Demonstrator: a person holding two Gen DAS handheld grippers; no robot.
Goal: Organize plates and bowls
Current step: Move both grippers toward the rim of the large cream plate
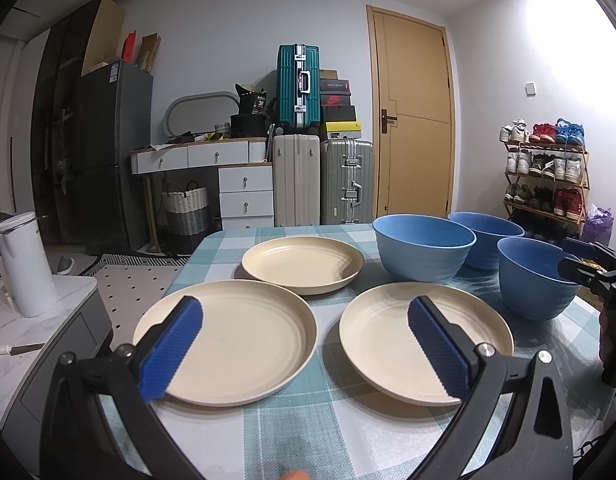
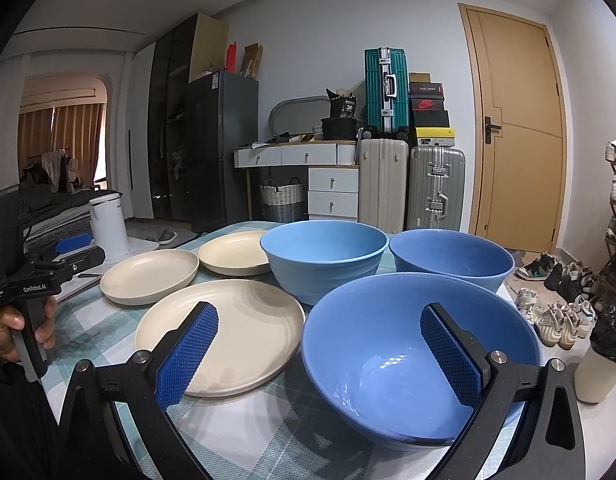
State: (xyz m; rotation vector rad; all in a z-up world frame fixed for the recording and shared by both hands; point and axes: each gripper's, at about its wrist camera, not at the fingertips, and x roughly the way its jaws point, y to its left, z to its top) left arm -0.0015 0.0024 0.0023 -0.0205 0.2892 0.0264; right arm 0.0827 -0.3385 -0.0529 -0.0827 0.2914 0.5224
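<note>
Three cream plates lie on the checked tablecloth: a near left plate (image 1: 243, 344), a near right plate (image 1: 380, 332) and a far plate (image 1: 303, 264). Behind and to their right stand three blue bowls: a light one (image 1: 424, 252), a far one (image 1: 488, 240) and a near one (image 1: 536, 280). My left gripper (image 1: 305, 312) hovers open, one finger over each near plate, holding nothing. My right gripper (image 2: 320, 314) is open too; its right finger hangs over the near bowl (image 2: 388, 344) and its left finger over a plate (image 2: 243, 320).
The table (image 1: 308, 420) ends close behind the bowls. A white kettle (image 1: 25, 264) stands on a low counter to the left. A cream bottle (image 2: 600, 372) sits at the table's right edge. A hand (image 2: 11, 328) holds the left gripper (image 2: 73, 250).
</note>
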